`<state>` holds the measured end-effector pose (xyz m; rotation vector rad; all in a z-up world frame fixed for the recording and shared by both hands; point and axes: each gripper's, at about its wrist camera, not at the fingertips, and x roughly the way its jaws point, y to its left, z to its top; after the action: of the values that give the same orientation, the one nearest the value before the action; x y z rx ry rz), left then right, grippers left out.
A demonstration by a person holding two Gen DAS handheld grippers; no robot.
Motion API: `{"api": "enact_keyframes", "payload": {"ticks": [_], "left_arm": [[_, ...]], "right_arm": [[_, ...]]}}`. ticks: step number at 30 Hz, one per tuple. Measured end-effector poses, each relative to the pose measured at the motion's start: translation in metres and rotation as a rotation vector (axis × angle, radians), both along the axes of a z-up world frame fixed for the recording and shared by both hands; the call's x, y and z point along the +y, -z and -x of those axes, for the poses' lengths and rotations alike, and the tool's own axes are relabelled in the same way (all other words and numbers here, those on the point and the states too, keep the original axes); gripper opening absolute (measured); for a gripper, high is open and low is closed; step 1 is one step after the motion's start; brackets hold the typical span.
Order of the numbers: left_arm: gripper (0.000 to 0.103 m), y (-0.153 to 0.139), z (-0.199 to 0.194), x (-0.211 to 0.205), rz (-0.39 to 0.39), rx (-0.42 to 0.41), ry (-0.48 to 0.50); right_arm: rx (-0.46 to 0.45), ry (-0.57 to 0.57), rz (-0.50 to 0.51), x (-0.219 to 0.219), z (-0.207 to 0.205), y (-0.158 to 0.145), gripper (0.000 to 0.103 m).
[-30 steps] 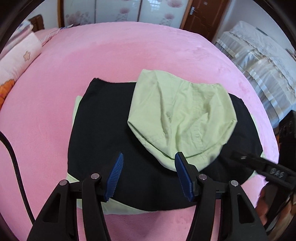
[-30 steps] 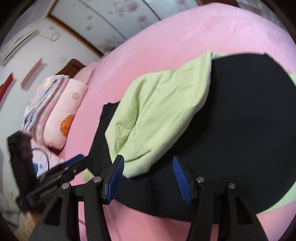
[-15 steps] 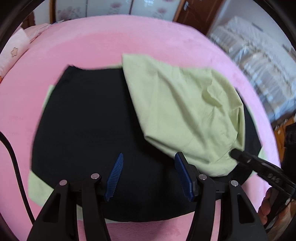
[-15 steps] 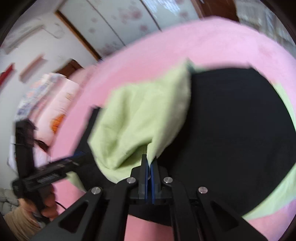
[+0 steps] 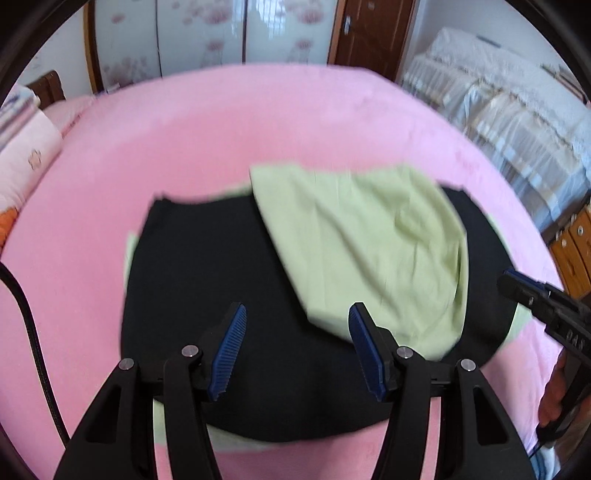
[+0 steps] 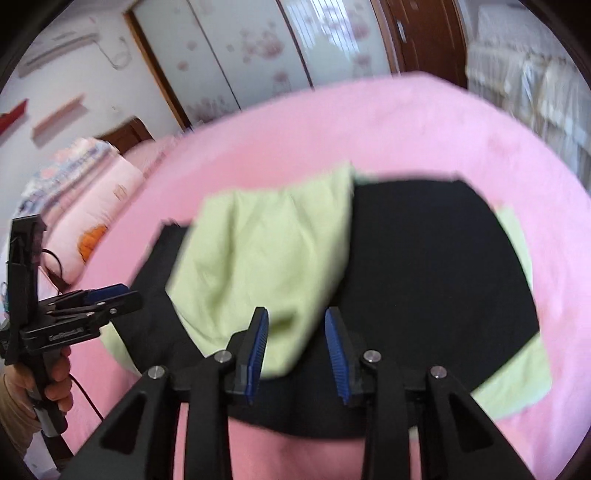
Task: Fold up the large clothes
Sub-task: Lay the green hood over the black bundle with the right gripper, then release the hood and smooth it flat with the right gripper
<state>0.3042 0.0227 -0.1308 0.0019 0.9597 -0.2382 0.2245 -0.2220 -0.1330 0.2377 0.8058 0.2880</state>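
Observation:
A light green garment lies smoothed over the right half of a black garment spread on the pink bed. My left gripper hovers open above the black cloth, nothing between its fingers. In the right wrist view the green garment covers the left part of the black garment. My right gripper has its jaws opening, and the green cloth's near corner lies loose between them. The right gripper also shows at the left view's right edge, the left gripper at the right view's left.
More light green fabric sticks out from under the black garment. Pillows lie at the bed's left end. A black cable runs down the left. Floral wardrobe doors stand behind, covered furniture at right.
The right gripper closed on the green garment's near edge, drew it out flatter, and now has parted its jaws. Both grippers have pulled back from the clothes.

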Motion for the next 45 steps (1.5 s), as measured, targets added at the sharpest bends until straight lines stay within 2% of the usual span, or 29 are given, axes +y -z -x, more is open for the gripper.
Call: {"api": "enact_keyframes", "payload": {"ticks": [4,6,8,10,12,13,14,15,16,17,19,21,24,29,35,42,45], "left_arm": [[0.056,-0.014,-0.032,-0.015,0.070,-0.033,-0.040],[0.057,-0.012,-0.050,-0.026,0.123,-0.016,-0.047],[0.057,0.003,-0.065,-0.043,0.152,0.005,-0.055],[0.057,0.021,-0.076,-0.057,0.148,0.039,-0.061],[0.056,0.043,-0.084,-0.068,0.112,0.079,-0.057],[0.055,0.056,-0.086,-0.072,0.072,0.101,-0.060],[0.054,0.067,-0.086,-0.072,0.026,0.116,-0.064],[0.054,0.075,-0.085,-0.071,-0.008,0.122,-0.069],[0.054,0.084,-0.082,-0.068,-0.047,0.122,-0.075],[0.055,0.090,-0.078,-0.062,-0.053,0.113,-0.073],[0.055,0.097,-0.069,-0.050,-0.002,0.085,-0.052],[0.055,0.098,-0.063,-0.044,0.014,0.069,-0.041],[0.055,0.099,-0.062,-0.045,0.010,0.057,-0.055],[0.055,0.094,-0.062,-0.046,0.019,0.066,-0.076],[0.055,0.077,-0.056,-0.036,0.047,0.081,-0.112],[0.056,0.048,-0.033,-0.039,0.036,0.102,-0.091],[0.062,0.028,-0.017,-0.039,0.056,0.104,-0.091]], "right_arm": [[-0.023,-0.045,-0.002,0.035,-0.038,-0.007,0.032],[-0.008,-0.056,0.003,0.048,-0.059,0.002,0.032],[0.032,-0.056,-0.007,0.055,-0.075,0.016,0.032],[0.083,-0.059,-0.012,0.054,-0.090,0.035,0.028],[0.118,-0.041,0.036,0.046,-0.099,0.054,0.023],[0.123,-0.022,0.066,0.038,-0.099,0.059,0.014],[0.120,0.015,0.104,0.027,-0.098,0.064,0.011],[0.119,0.055,0.116,0.012,-0.097,0.069,0.001],[0.123,0.091,0.127,0.001,-0.094,0.074,0.000],[0.135,0.120,0.120,-0.015,-0.091,0.083,0.000],[0.145,0.098,0.027,-0.035,-0.082,0.098,0.000],[0.132,0.081,0.048,-0.032,-0.077,0.102,0.000],[0.123,0.104,0.128,-0.017,-0.078,0.101,0.000],[0.123,0.108,0.180,-0.006,-0.077,0.092,0.000],[0.113,0.103,0.143,-0.015,-0.063,0.071,0.003],[0.091,0.087,0.144,-0.006,-0.043,0.042,0.003],[0.084,0.069,0.108,-0.006,-0.031,0.025,0.003]]}}
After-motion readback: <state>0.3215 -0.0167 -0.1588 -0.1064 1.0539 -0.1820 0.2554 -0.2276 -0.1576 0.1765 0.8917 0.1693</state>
